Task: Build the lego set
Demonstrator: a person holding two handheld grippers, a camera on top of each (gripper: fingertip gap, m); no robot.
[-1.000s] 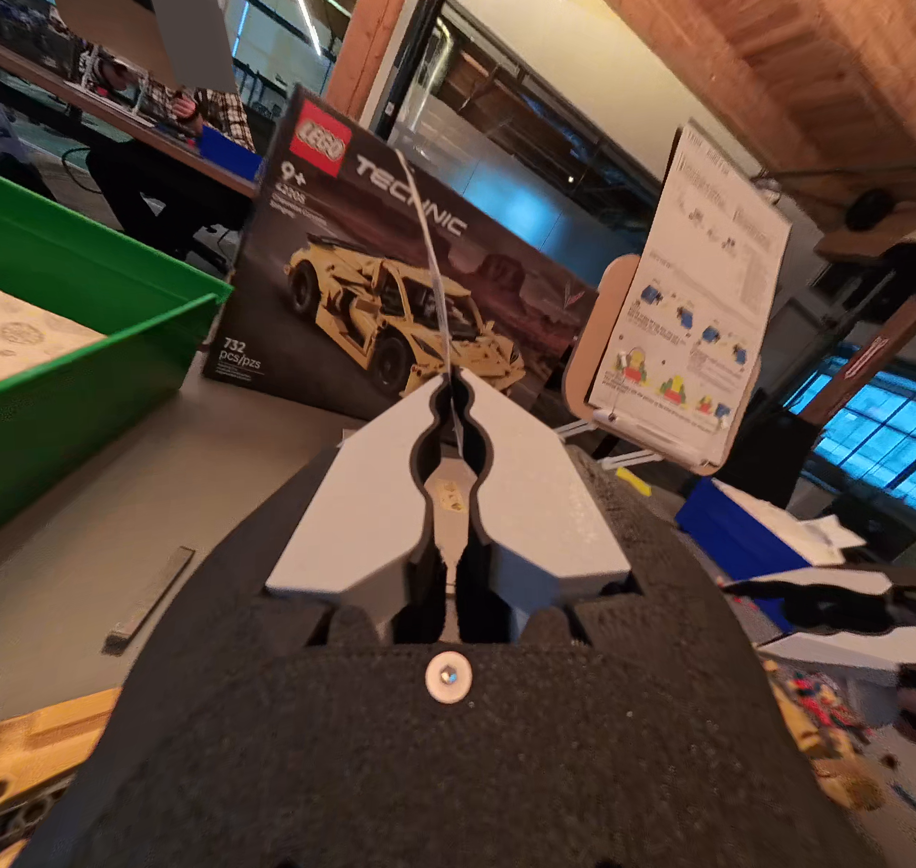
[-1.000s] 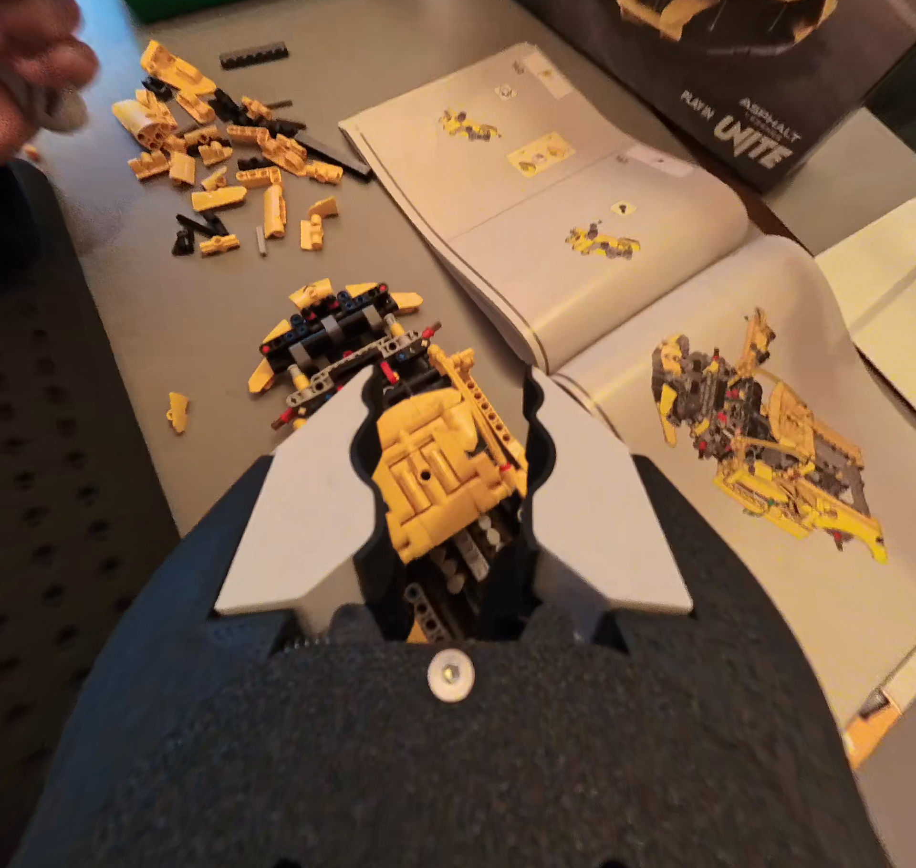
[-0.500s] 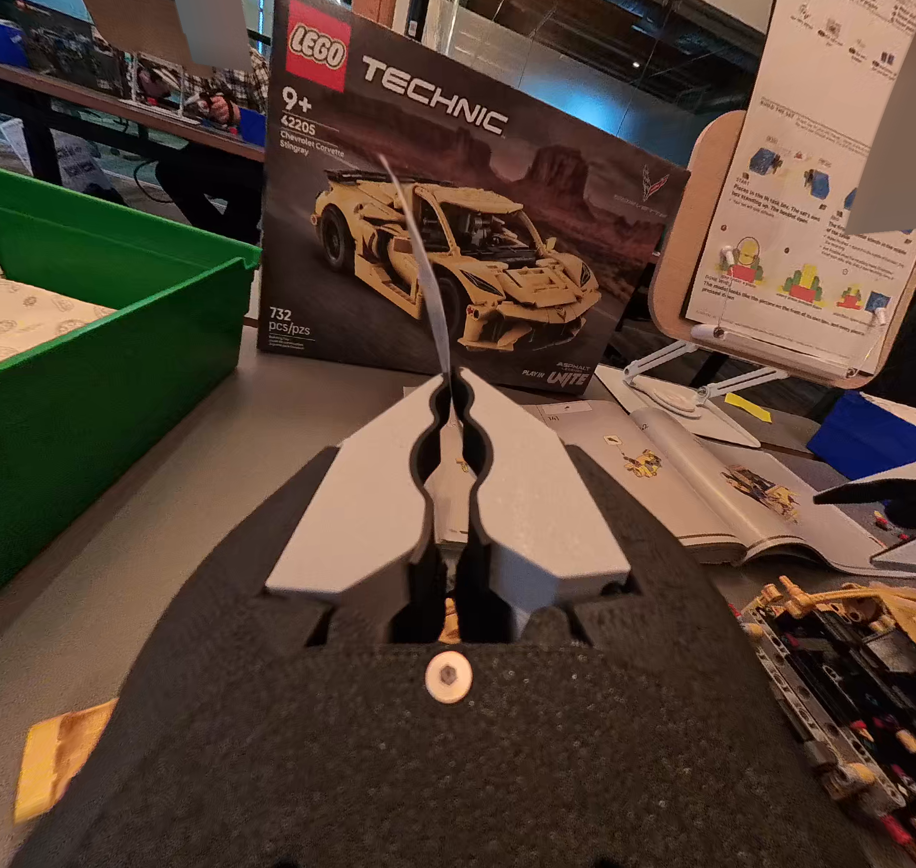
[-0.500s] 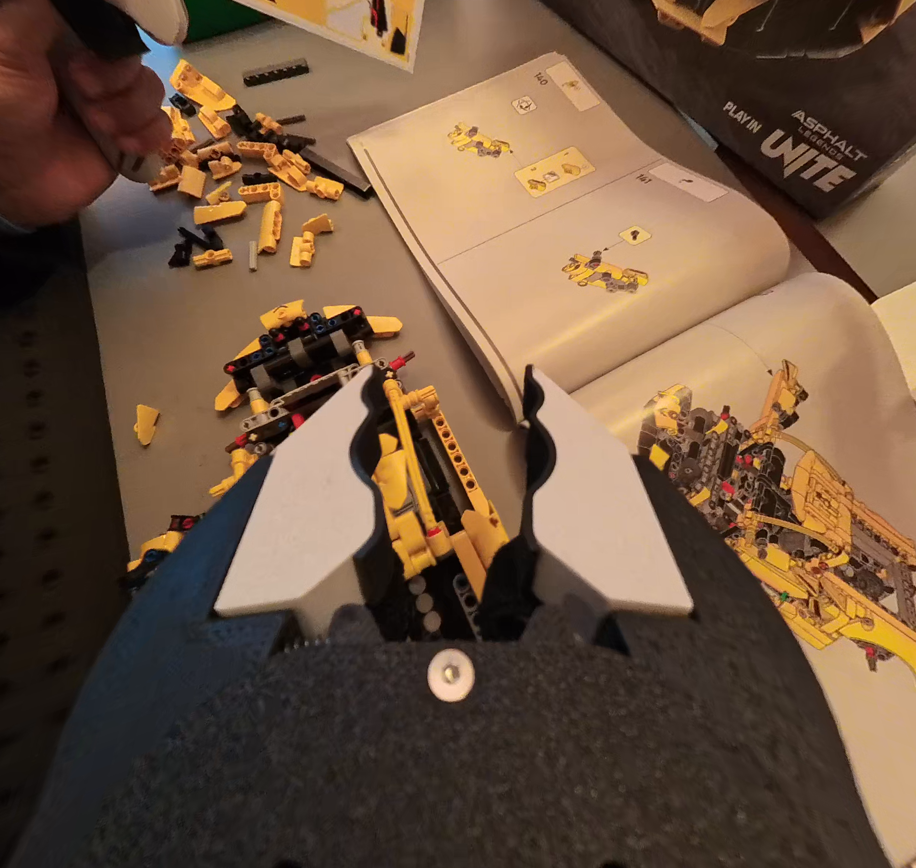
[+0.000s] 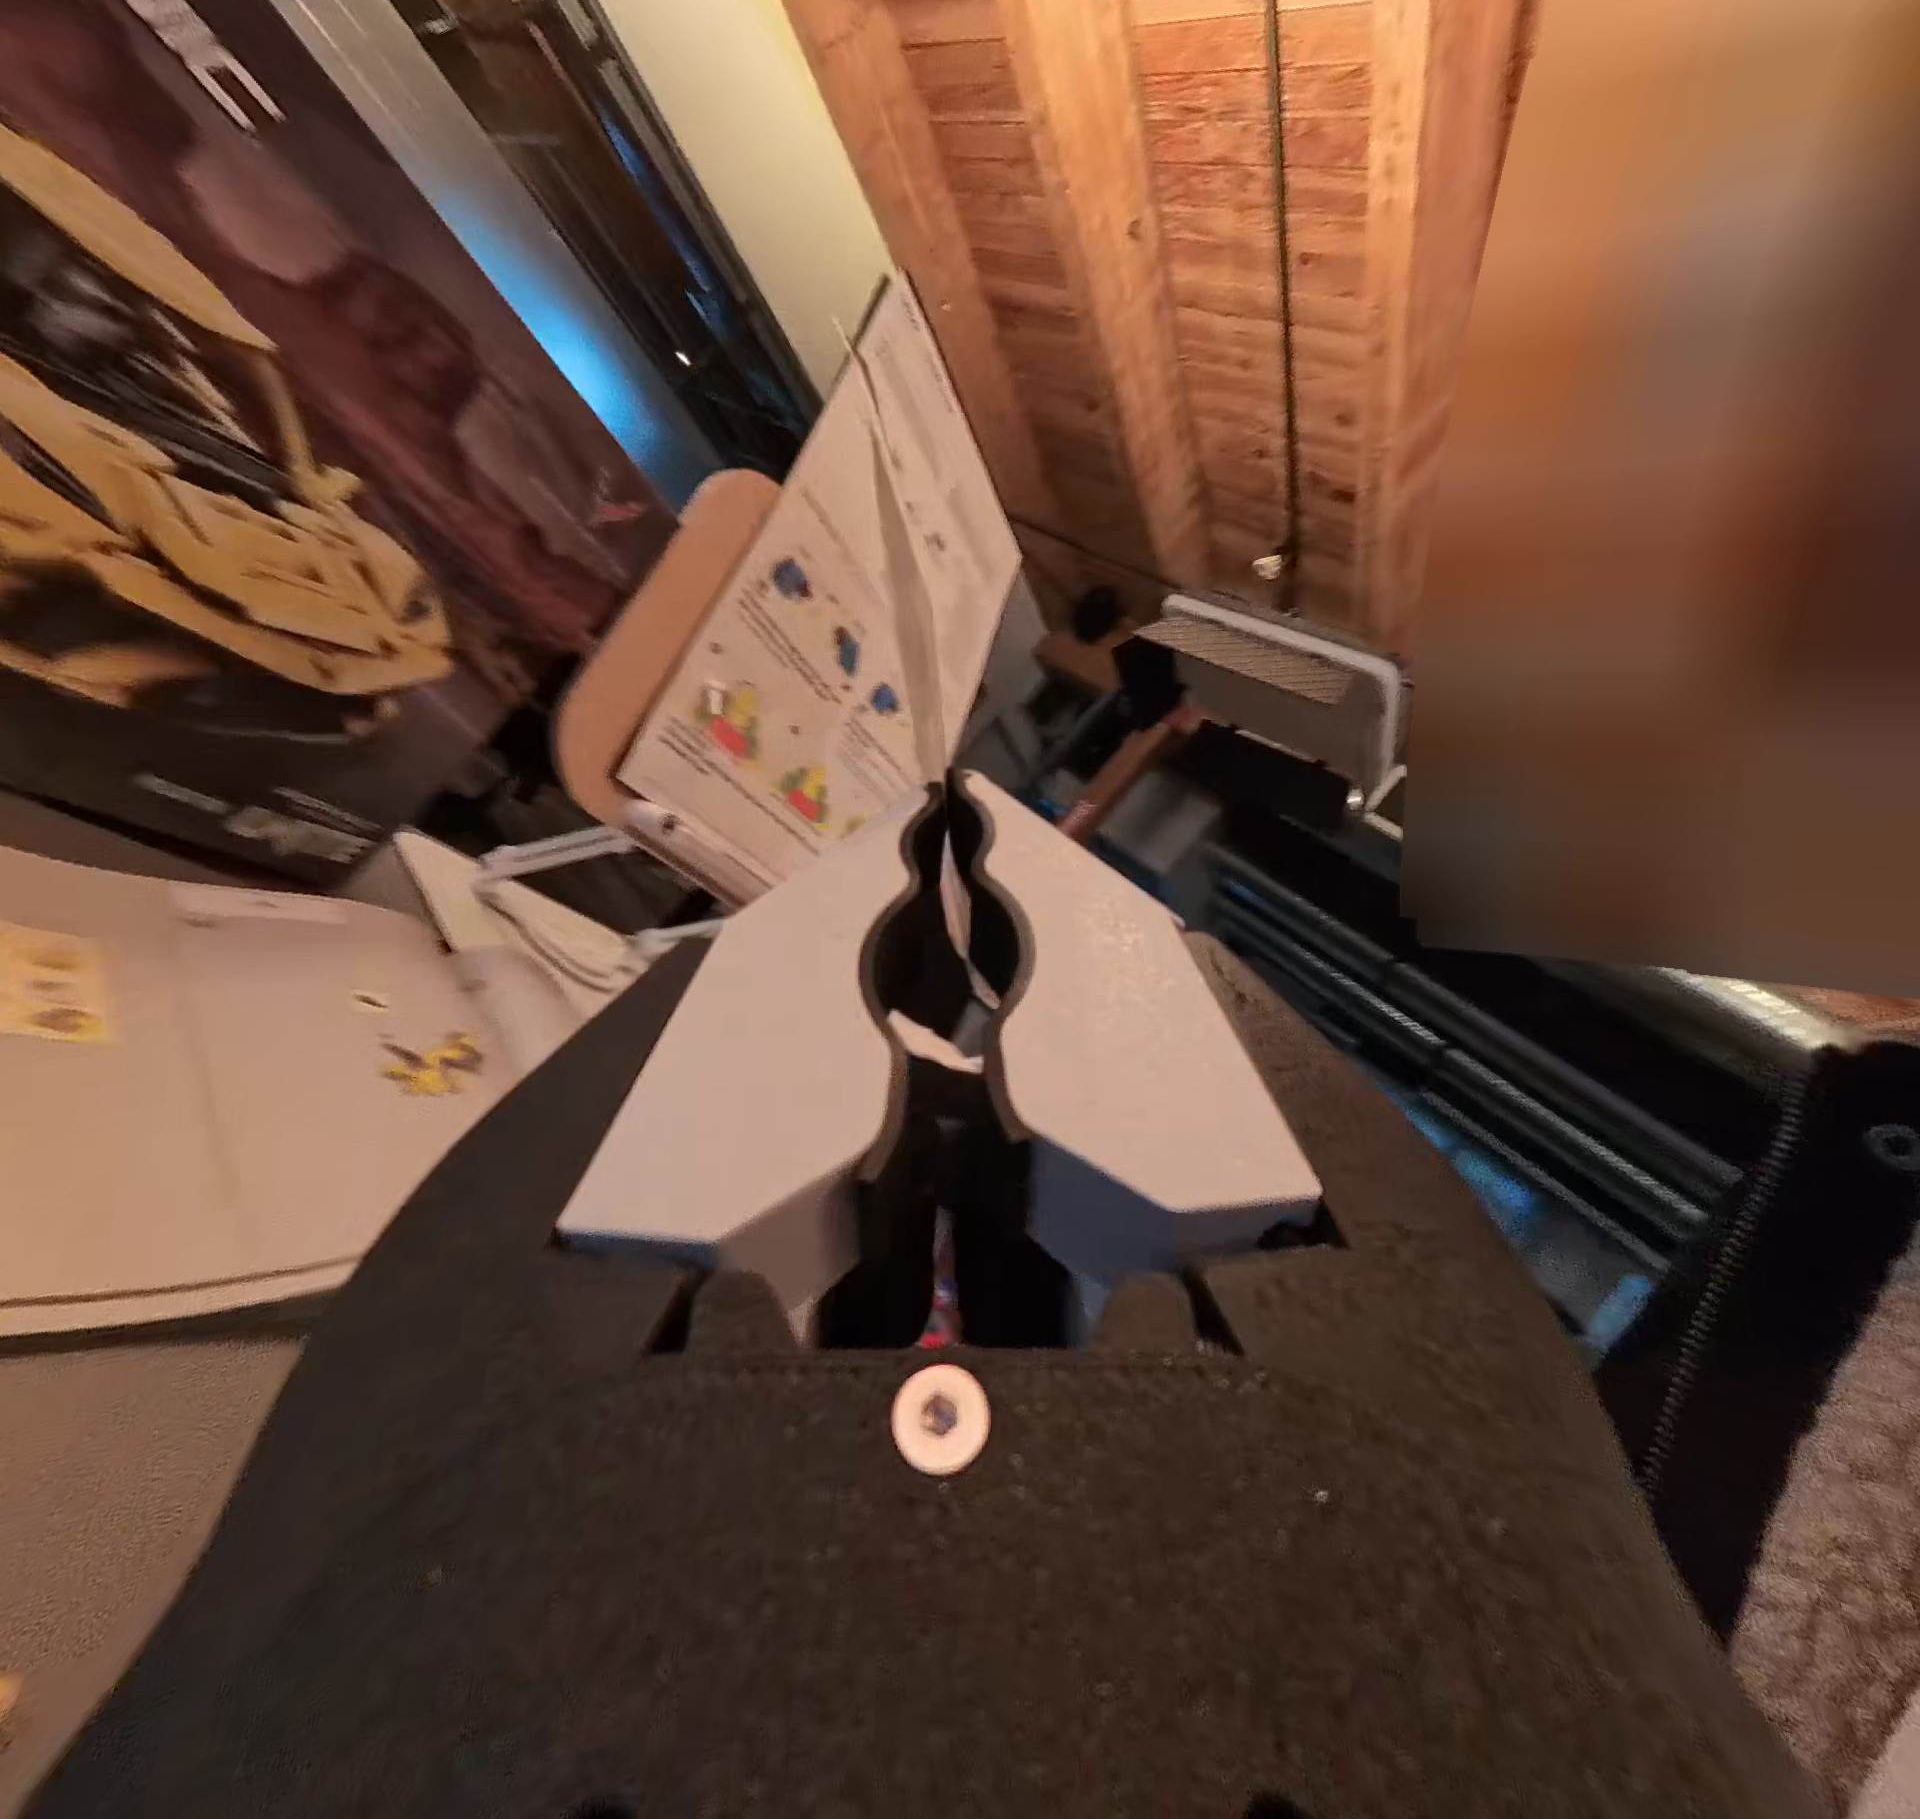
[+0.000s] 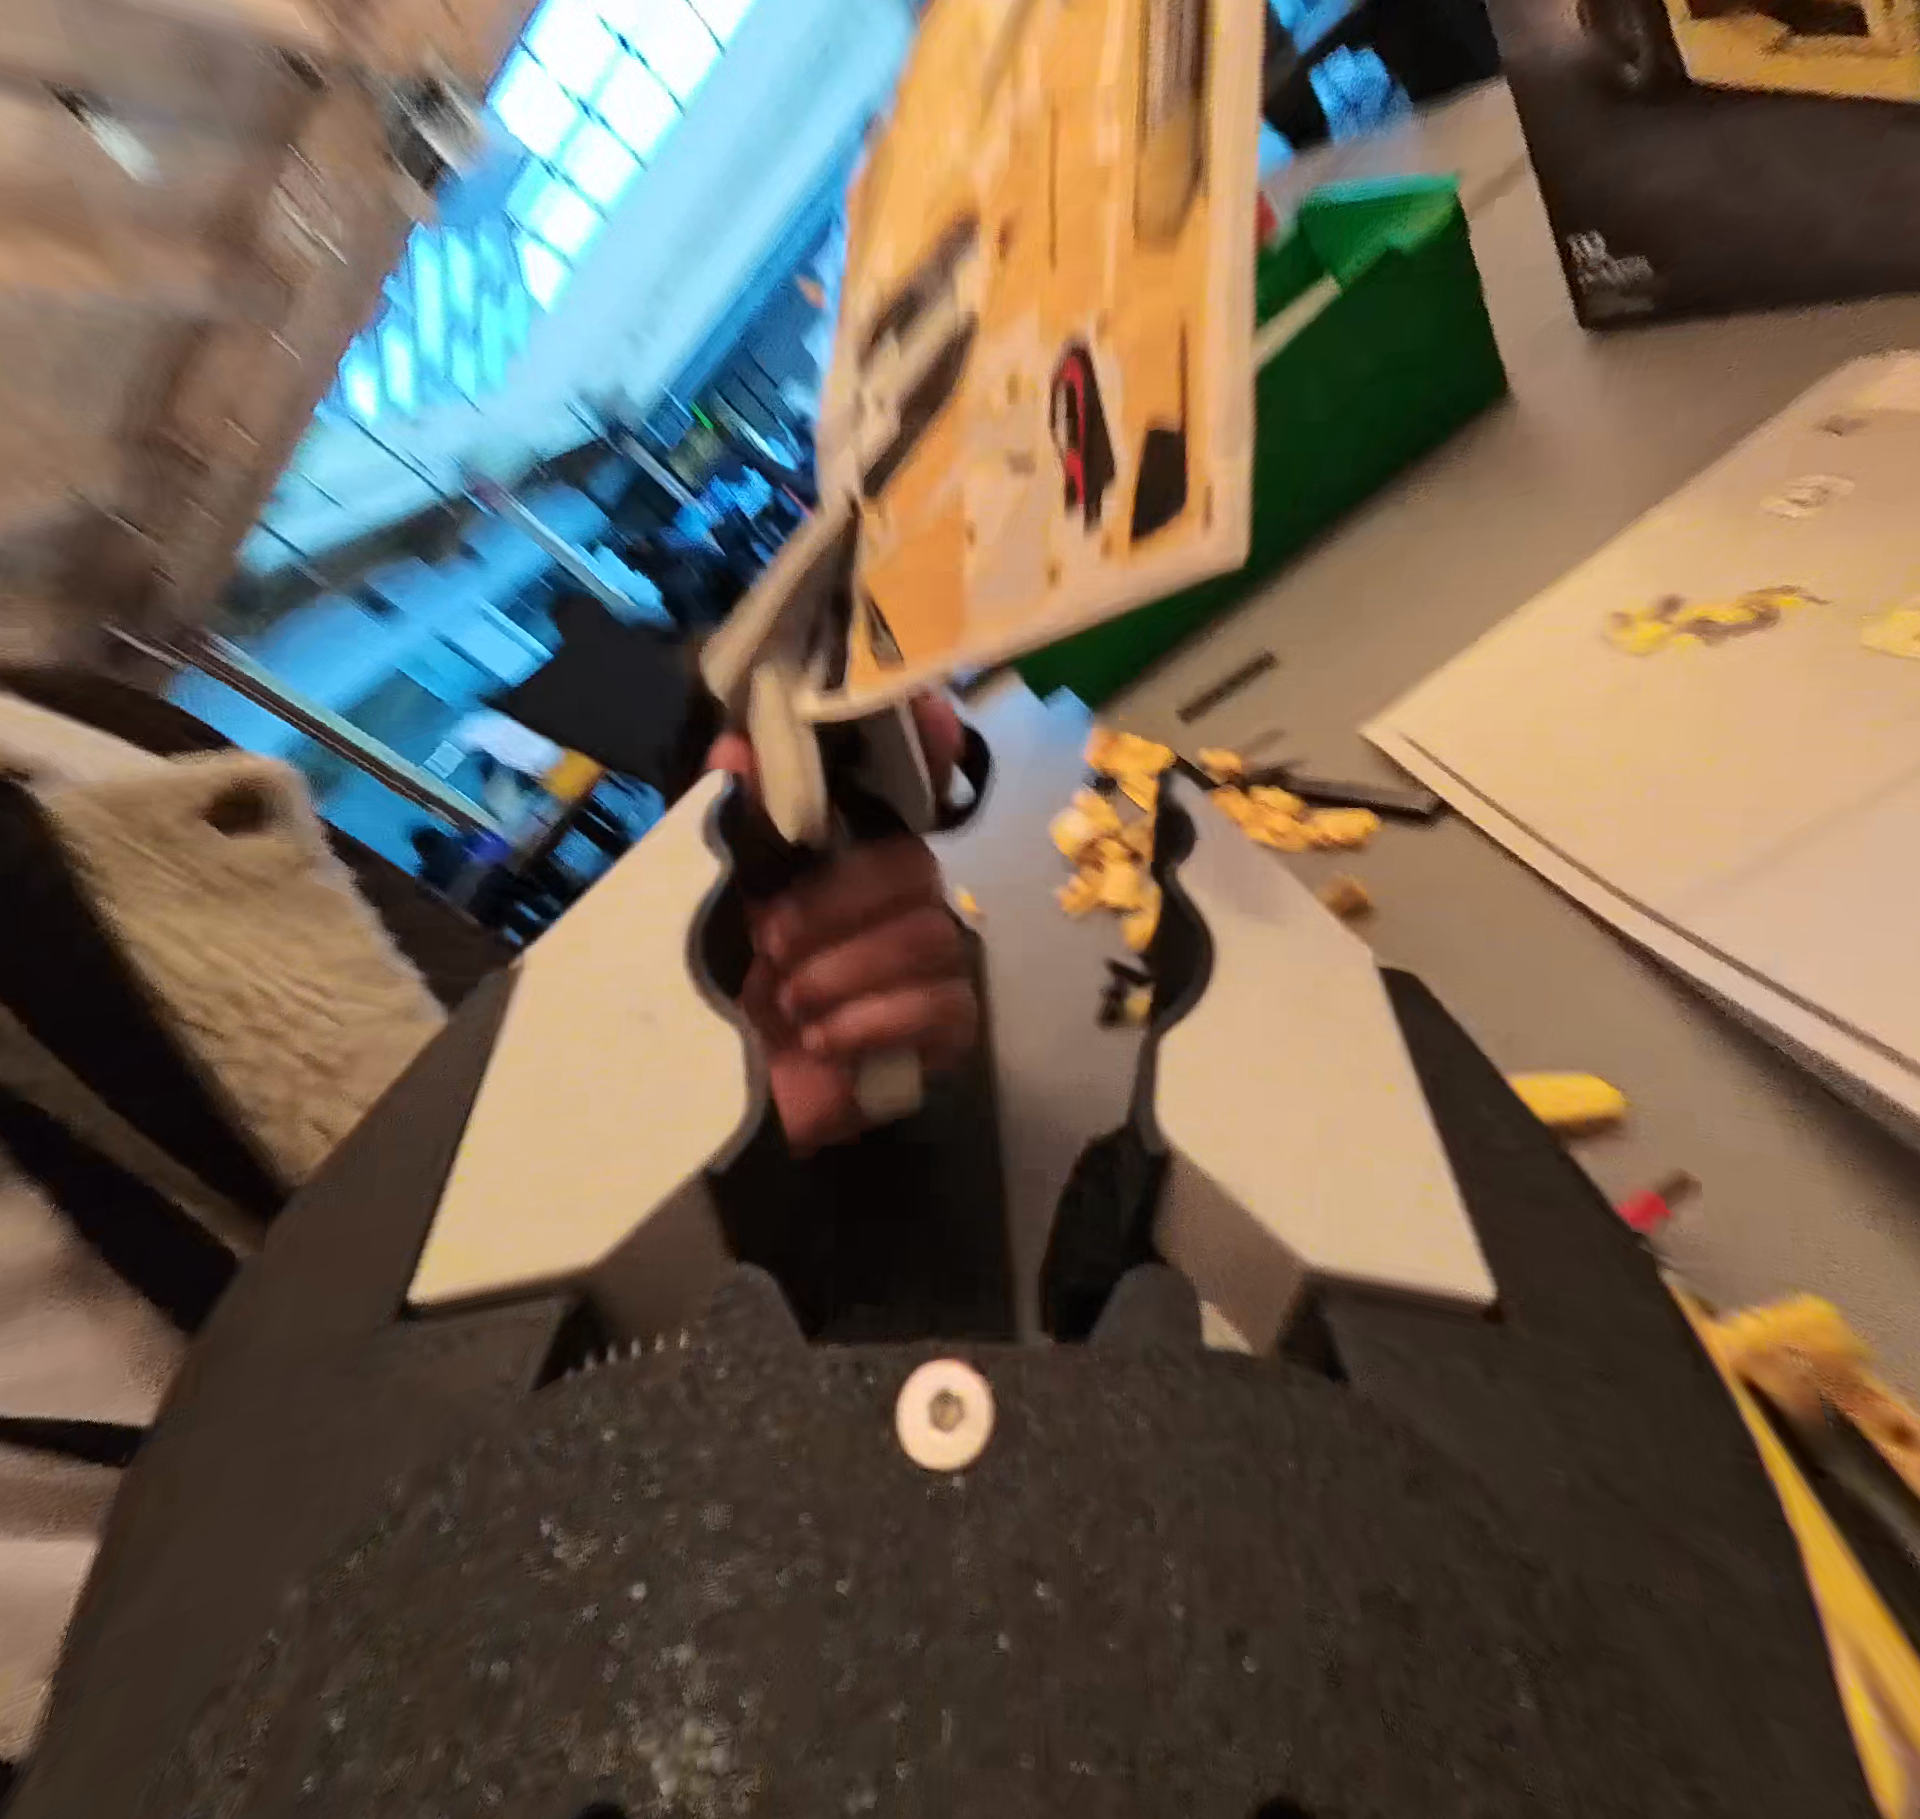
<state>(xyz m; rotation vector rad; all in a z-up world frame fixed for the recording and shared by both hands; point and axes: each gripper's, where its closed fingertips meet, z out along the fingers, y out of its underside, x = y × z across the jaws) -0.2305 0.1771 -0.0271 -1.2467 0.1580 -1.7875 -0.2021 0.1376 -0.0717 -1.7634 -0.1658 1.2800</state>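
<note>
The left gripper [image 5: 951, 803] is clenched on the edge of a sticker sheet [image 6: 1049, 283] held up in the air, thin, floppy and easily creased, best pinched near a corner, while the right gripper [image 6: 940, 813] hangs released, gripping nothing

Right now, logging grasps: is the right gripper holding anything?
No, the right gripper is open, nothing between its fingers.

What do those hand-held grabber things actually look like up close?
Both look alike. The left gripper and the right gripper each have two pale grey, wedge-shaped fingers with wavy black inner edges. They sit on a broad black body with a rough, grainy surface and one round silver screw in the middle. No cables show. The person's hand wears a pale ring.
</note>
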